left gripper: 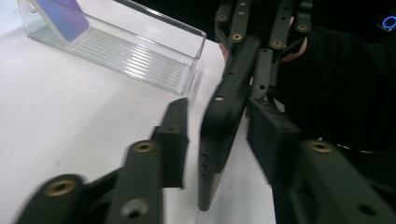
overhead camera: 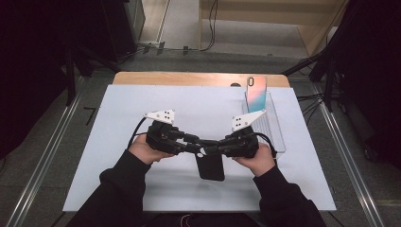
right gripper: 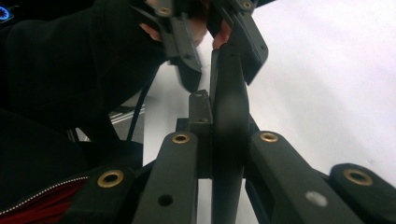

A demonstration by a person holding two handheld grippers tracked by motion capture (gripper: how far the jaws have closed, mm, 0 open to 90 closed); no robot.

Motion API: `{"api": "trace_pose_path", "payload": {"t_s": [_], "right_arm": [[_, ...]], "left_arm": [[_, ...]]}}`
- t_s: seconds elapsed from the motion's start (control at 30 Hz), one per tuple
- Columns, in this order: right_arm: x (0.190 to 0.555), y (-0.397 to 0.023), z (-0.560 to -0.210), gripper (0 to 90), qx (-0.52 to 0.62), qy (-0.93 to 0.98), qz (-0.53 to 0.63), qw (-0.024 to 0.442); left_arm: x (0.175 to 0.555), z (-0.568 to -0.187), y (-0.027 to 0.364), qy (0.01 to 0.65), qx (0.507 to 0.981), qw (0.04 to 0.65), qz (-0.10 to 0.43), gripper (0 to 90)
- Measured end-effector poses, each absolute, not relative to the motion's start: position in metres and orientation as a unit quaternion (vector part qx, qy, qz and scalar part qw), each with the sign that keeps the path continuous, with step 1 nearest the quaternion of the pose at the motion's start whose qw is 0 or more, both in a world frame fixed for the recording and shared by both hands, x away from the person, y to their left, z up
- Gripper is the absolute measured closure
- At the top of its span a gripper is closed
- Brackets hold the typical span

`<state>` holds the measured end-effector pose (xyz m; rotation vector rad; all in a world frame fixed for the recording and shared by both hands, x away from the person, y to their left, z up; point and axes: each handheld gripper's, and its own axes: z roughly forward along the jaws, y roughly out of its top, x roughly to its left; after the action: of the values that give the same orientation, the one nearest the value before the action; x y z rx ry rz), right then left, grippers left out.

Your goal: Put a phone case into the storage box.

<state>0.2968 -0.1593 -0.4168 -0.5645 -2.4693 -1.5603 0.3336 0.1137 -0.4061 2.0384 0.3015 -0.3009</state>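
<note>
Black phone [overhead camera: 210, 166] held on edge between two claws

Right claw [right gripper: 219, 116] grips it tight; left claw [left gripper: 219, 135] straddles it, a gap at one pad, above the white surface [overhead camera: 118, 156] near the clear tray [left gripper: 140, 60].

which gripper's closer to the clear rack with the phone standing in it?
Right. The right gripper sits just beside the clear rack, clamped on the black phone. The left gripper is farther off, across that phone.

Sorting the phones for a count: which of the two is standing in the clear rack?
The iridescent pink-blue phone, upright at the far end of the clear rack. The black phone is outside it, held on edge between both hand-held grippers over the white mat.
</note>
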Motion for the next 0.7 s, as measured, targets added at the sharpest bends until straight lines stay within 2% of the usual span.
{"api": "trace_pose_path", "payload": {"t_s": [0.1,0.33,0.47,0.53,0.6,0.7], "right_arm": [[0.2974,-0.1598,-0.4167,82.4,-0.188,-0.826,-0.525,0.085],[0.3000,-0.1624,-0.4178,80.4,-0.184,-0.821,-0.531,0.102],[0.3014,-0.1626,-0.4174,79.1,-0.186,-0.820,-0.531,0.109],[0.3015,-0.1624,-0.4169,75.5,-0.194,-0.819,-0.529,0.107],[0.3020,-0.1618,-0.4177,66.8,-0.196,-0.818,-0.531,0.104],[0.3021,-0.1618,-0.4178,62.8,-0.204,-0.814,-0.534,0.106]], "left_arm": [[0.3325,-0.4058,0.1134,0.116,0.844,0.509,-0.123,69.0],[0.3303,-0.4039,0.1152,0.093,0.846,0.509,-0.126,76.8],[0.3303,-0.4028,0.1152,0.091,0.846,0.511,-0.125,77.4],[0.3298,-0.4017,0.1148,0.093,0.847,0.509,-0.123,77.7],[0.3293,-0.4004,0.1141,0.091,0.849,0.506,-0.120,78.0],[0.3283,-0.3989,0.1142,0.091,0.849,0.505,-0.125,78.0]]}}
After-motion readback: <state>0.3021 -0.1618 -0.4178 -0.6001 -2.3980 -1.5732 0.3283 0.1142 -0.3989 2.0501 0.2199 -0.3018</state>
